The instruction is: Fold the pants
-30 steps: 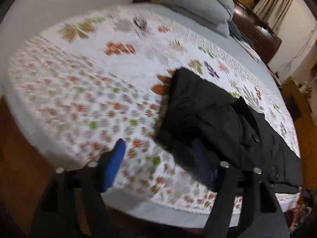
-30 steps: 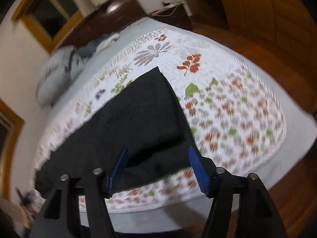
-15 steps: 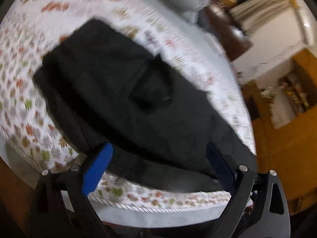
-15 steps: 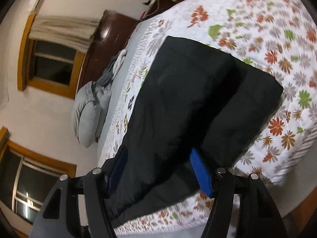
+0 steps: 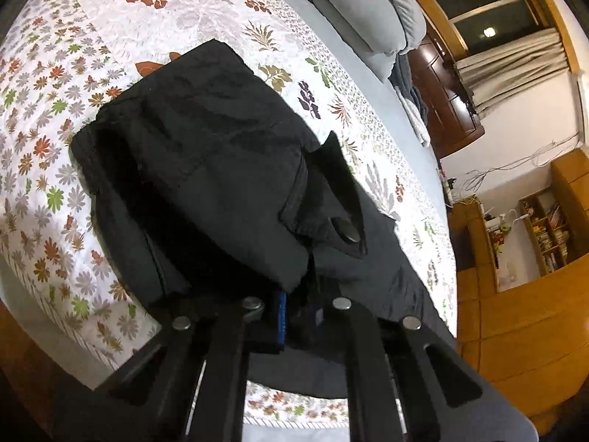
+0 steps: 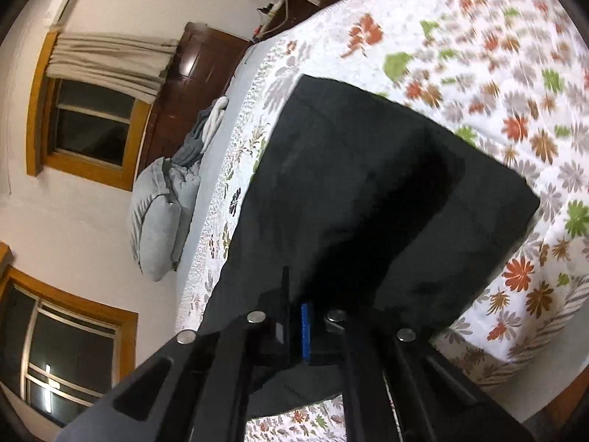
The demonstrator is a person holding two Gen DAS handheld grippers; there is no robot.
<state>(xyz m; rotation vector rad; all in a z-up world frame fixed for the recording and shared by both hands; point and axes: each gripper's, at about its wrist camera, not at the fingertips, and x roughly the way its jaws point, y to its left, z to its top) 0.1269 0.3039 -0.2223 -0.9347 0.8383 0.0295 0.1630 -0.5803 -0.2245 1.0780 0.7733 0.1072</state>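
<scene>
Black pants [image 5: 221, 169] lie across a bed with a leaf-patterned quilt [image 5: 55, 140], folded lengthwise, the waistband with its button [image 5: 344, 232] showing in the left wrist view. My left gripper [image 5: 294, 309] is shut on the near edge of the pants close to the waist, blue pads pinching the cloth. In the right wrist view the pants [image 6: 368, 191] stretch away, the leg end at the right. My right gripper [image 6: 298, 320] is shut on the near edge of the fabric there.
Grey pillows [image 5: 371, 11] lie at the head of the bed, also the pillows [image 6: 162, 213] in the right wrist view. A dark wooden headboard [image 6: 187, 73], curtained windows [image 6: 92, 125] and a bookshelf [image 5: 548, 235] stand around. The bed's near edge [image 5: 294, 420] is just below my grippers.
Both grippers dropped toward the near edge of the pants, rolled, and went from wide open to shut on the fabric.
</scene>
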